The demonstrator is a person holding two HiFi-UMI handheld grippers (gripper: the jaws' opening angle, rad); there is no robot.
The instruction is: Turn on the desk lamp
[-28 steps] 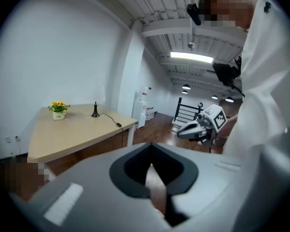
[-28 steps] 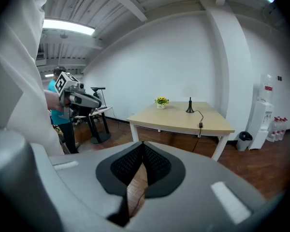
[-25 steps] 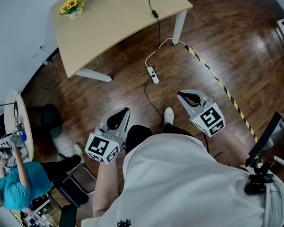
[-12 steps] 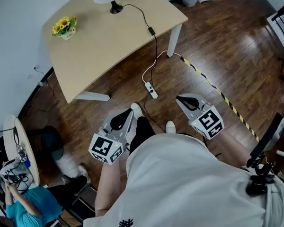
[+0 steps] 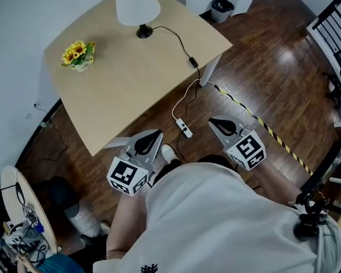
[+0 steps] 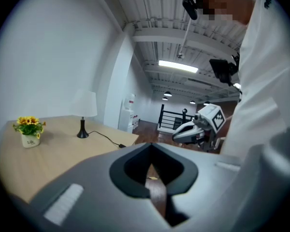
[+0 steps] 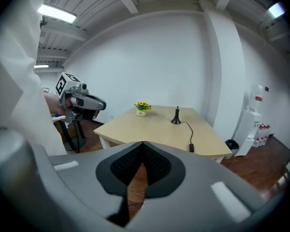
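The desk lamp [image 5: 137,5], with a white shade and a black base, stands at the far side of the wooden table [image 5: 131,84]. Its black cord runs past an inline switch [image 5: 192,62] and over the table edge to a power strip [image 5: 185,131] on the floor. My left gripper [image 5: 150,136] and right gripper [image 5: 215,121] are both held short of the table's near edge, shut and empty. The left gripper view shows the lamp [image 6: 83,114] far ahead beyond its jaws [image 6: 151,144]. In the right gripper view the lamp's base [image 7: 176,118] and the switch [image 7: 191,148] lie beyond the jaws [image 7: 143,143].
A pot of yellow flowers [image 5: 78,54] sits on the table's left part. A black bin [image 5: 222,6] stands behind the table, and a black chair [image 5: 334,24] at the right. Yellow-black tape [image 5: 267,131] crosses the wooden floor. A round side table [image 5: 23,209] is at the left.
The table and lamp have come closer and lower in the head view as the person walks toward them. Both grippers stay shut in front of the body.
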